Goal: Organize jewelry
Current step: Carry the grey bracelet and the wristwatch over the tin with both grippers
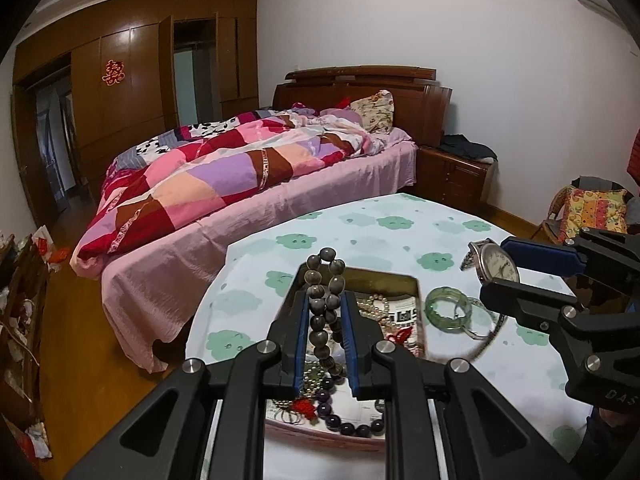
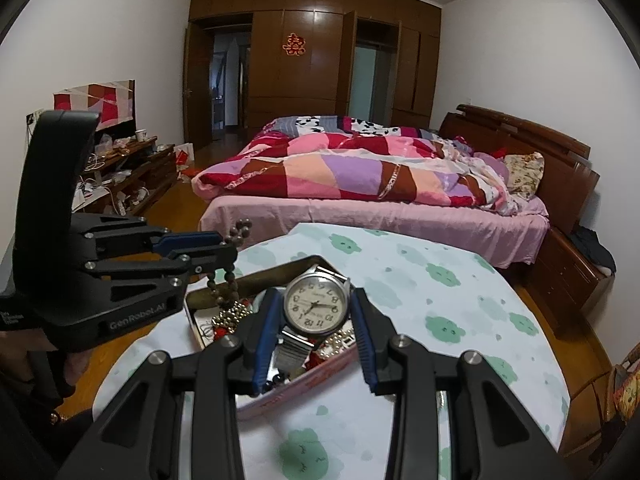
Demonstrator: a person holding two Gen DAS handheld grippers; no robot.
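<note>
My left gripper (image 1: 325, 304) is shut on a grey-brown bead bracelet (image 1: 322, 312) and holds it above an open tin box (image 1: 400, 278) full of jewelry; it also shows in the right wrist view (image 2: 216, 246). My right gripper (image 2: 316, 300) is shut on a silver wristwatch (image 2: 316, 306) with a white dial, above the tin box (image 2: 256, 276). In the left wrist view the right gripper (image 1: 498, 268) holds the watch (image 1: 496, 266) to the right of the box. A green jade bangle (image 1: 448, 309) lies on the table by the box.
The round table (image 2: 460, 280) has a white cloth with green cloud prints. A silver bangle (image 1: 486, 328) lies by the jade one. Purple beads (image 1: 352, 426) and pearls (image 1: 374, 304) lie in the box. A bed (image 1: 240, 184) stands behind the table.
</note>
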